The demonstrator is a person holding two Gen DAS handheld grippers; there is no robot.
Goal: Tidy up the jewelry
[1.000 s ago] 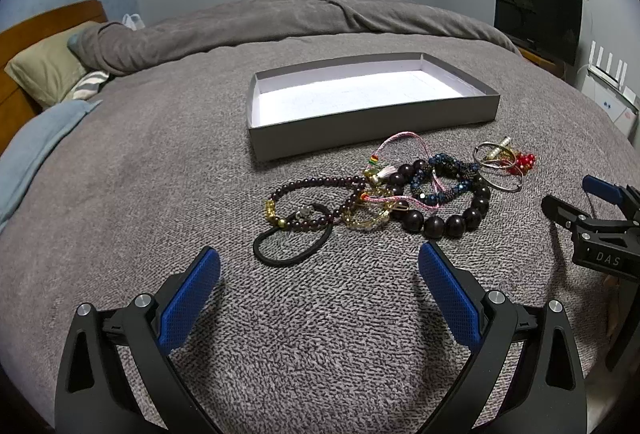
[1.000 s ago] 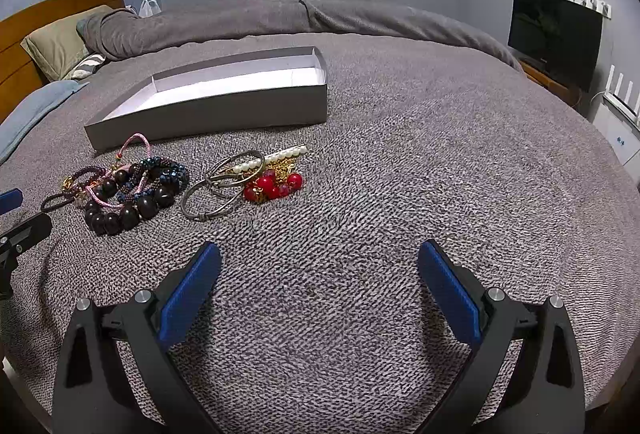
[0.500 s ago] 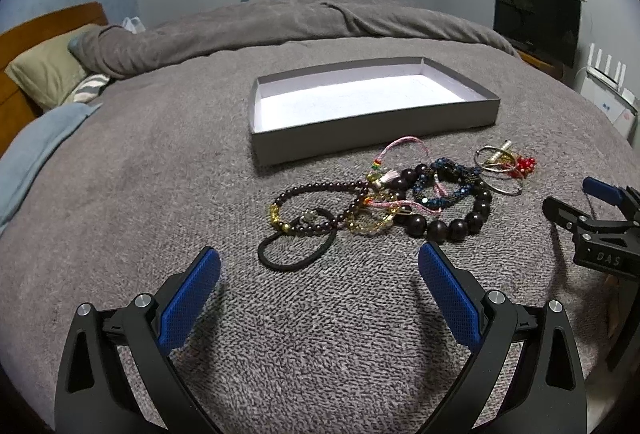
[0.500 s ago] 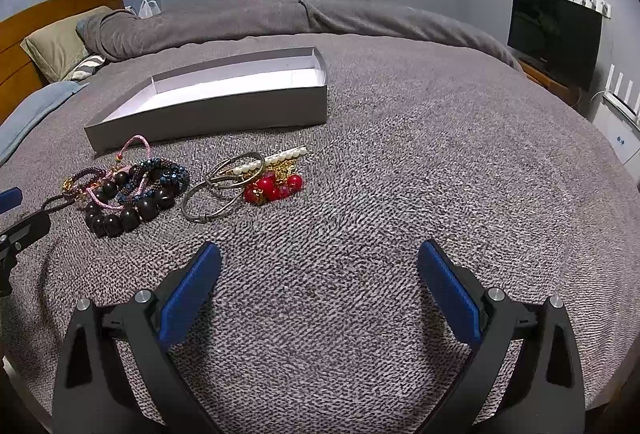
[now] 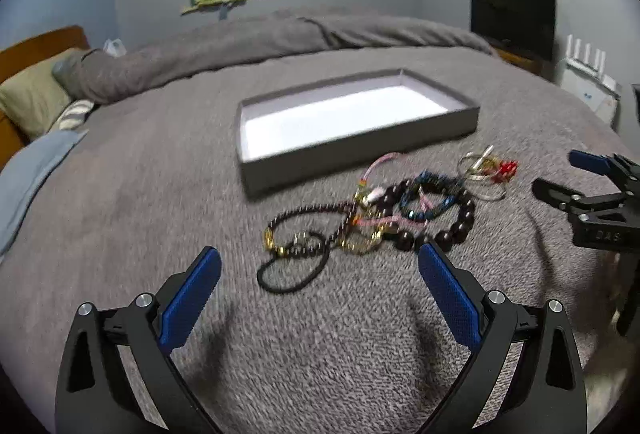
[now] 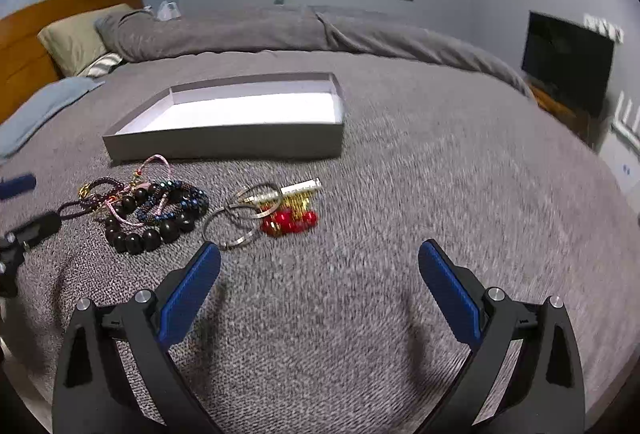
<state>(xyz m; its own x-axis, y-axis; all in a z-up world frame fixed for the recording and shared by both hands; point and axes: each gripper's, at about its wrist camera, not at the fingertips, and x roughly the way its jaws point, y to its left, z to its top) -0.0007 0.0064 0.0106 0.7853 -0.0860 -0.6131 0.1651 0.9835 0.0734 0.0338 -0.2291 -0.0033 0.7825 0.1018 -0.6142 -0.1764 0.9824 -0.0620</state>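
Both grippers, left (image 5: pixel 318 274) and right (image 6: pixel 319 268), hover with fingers spread wide and empty over a grey bed (image 6: pixel 420 173). The jewelry (image 5: pixel 372 218) lies tangled just before the empty tray (image 5: pixel 360 149); lifting one strand would likely drag its neighbours. Open blanket surrounds the pile, though the tray's near wall stands close behind it.

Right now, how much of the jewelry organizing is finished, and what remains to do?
Nothing looks done: the gray box is empty. Nothing is in hand either; the left tongs and right tongs are both open. All pieces remain on the bedspread: the black hair tie, the tangled bead bracelets, the silver bangles and the red bead piece.
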